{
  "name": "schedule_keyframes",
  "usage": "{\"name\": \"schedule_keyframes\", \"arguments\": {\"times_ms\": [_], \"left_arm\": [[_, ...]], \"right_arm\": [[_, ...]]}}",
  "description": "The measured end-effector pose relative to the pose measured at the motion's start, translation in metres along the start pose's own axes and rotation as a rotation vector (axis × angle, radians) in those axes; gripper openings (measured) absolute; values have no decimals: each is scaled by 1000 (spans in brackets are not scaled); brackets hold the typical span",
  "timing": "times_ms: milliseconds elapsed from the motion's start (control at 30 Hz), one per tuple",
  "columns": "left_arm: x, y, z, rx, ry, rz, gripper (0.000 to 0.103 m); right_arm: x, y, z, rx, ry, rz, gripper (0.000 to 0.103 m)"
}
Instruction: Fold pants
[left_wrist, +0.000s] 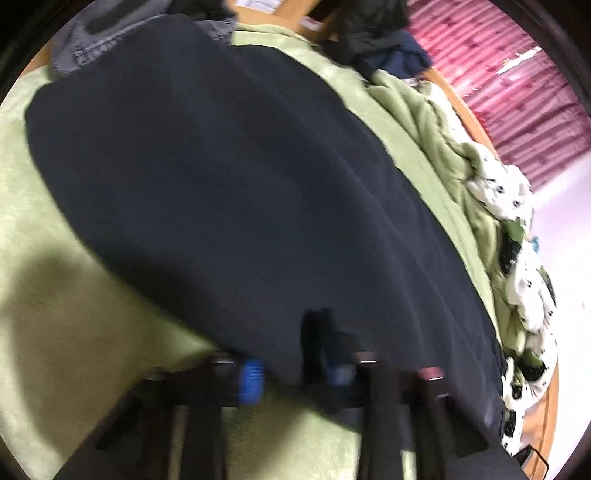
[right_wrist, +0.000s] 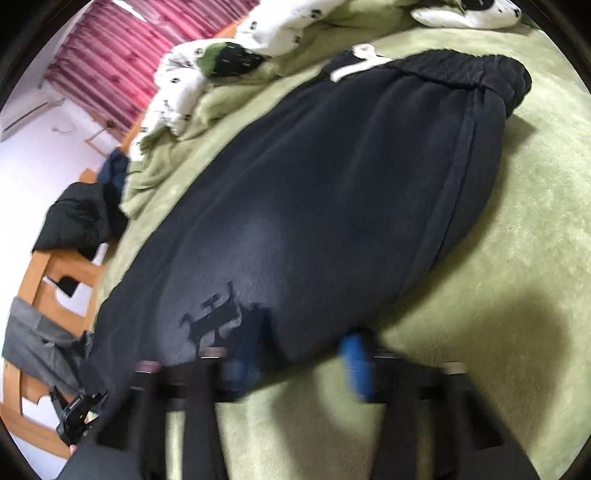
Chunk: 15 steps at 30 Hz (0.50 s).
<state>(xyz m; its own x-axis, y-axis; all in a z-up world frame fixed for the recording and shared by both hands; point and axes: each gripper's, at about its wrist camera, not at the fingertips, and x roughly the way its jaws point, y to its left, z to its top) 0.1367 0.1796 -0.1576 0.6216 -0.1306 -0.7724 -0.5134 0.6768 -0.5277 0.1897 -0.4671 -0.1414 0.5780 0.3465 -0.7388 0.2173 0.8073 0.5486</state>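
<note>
One pair of dark pants (right_wrist: 314, 206) lies spread lengthwise on the green blanket (right_wrist: 498, 277) covering the bed, and both of my claws sit at its near edge. From the right wrist camera I see the elastic waistband (right_wrist: 461, 74) at the far end, with a white drawstring (right_wrist: 360, 61) lying across it, and a dark printed logo (right_wrist: 214, 317) on the fabric close to my fingers. My right gripper (right_wrist: 299, 354) has its blue pads drawn close together with the near hem of the pants pinched between them; the picture is blurred, but the cloth plainly runs between the pads. On the left wrist camera my left gripper (left_wrist: 295, 365) is likewise closed down on the same near edge, one blue pad (left_wrist: 251, 376) showing beside the dark cloth that bunches up between the fingers.

Around the pants, the green blanket is flat in front and rumpled toward the far side, where a white quilt (left_wrist: 517, 258) with small dark prints is heaped along the bed's edge. Beyond that I can see a wooden bed frame (right_wrist: 40, 273), a grey garment (right_wrist: 33, 339) draped over it, and a black piece of clothing (right_wrist: 77, 221) piled nearby. Pink curtains (left_wrist: 517, 85) hang against a pale wall (right_wrist: 33, 158) in the background. Heavy shadows from my rig fall across the blanket just beside each claw.
</note>
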Motion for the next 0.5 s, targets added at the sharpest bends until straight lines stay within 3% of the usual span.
{"name": "schedule_keyframes", "arguments": {"times_ms": [67,233,367,500], "left_arm": [[-6,-3,5,15,-1,-20,11],[-30,-39,22,157,-77,-28,10],[-41,-73,57,197,-152,-80,10],[-32,-110,94,280,-192,-73,10]], "right_arm": [[-7,7,6,-9,-27,25,15],[-37,53,19,-169,-122,31,13],[-46,83,48,-205,-158,56,13],[-40,105,84,-245,-181,41,13]]}}
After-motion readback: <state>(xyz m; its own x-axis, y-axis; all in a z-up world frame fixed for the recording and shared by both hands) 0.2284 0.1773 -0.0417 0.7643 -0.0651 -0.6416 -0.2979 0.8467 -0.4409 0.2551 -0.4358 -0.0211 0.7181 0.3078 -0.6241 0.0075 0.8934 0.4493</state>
